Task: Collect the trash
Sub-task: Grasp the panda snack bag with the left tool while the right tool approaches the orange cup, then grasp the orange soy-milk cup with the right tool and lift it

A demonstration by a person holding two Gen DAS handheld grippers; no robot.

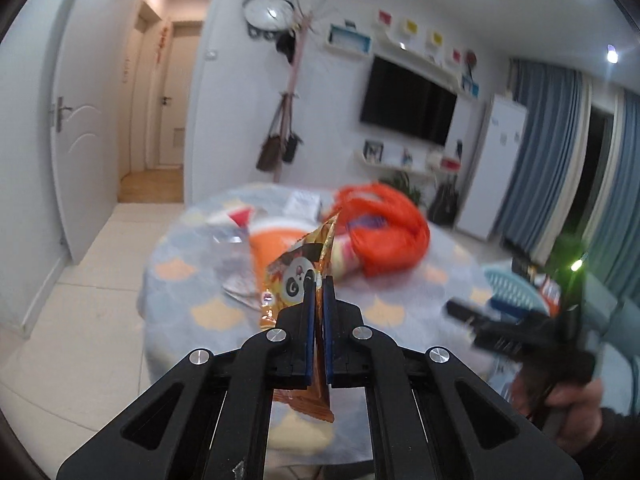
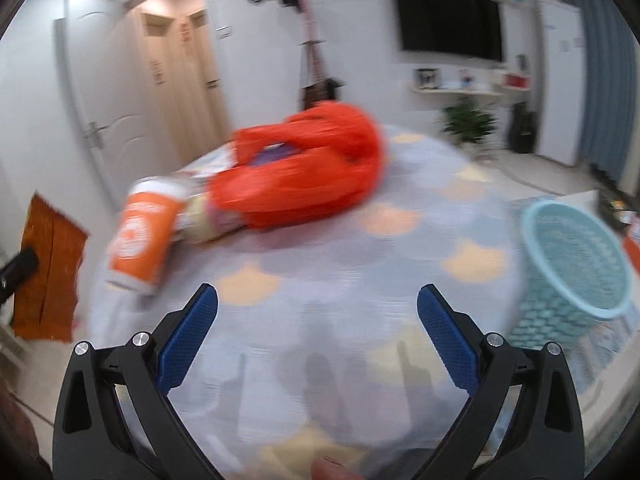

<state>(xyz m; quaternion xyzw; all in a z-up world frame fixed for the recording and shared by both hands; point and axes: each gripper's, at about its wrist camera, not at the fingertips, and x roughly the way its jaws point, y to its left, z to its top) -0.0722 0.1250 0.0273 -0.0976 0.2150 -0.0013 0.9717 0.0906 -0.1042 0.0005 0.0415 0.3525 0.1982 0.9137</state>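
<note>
My left gripper [image 1: 317, 280] is shut on an orange snack wrapper [image 1: 298, 276] with a panda print, held above the round table [image 1: 400, 312]. The same wrapper hangs at the left edge of the right wrist view [image 2: 48, 264]. My right gripper [image 2: 317, 300] is open and empty over the near part of the table [image 2: 340, 280]; it also shows at the right of the left wrist view [image 1: 464, 312]. On the table lie an orange plastic bag [image 2: 312, 164], an orange paper cup [image 2: 144, 232] on its side, and crumpled silver foil [image 1: 232, 240].
A light blue woven basket [image 2: 576, 264] stands beside the table on the right. A white paper [image 1: 302, 202] lies at the table's far side. A white door [image 1: 80, 128], coat stand [image 1: 292, 92], TV [image 1: 408, 100] and white fridge [image 1: 496, 168] lie beyond.
</note>
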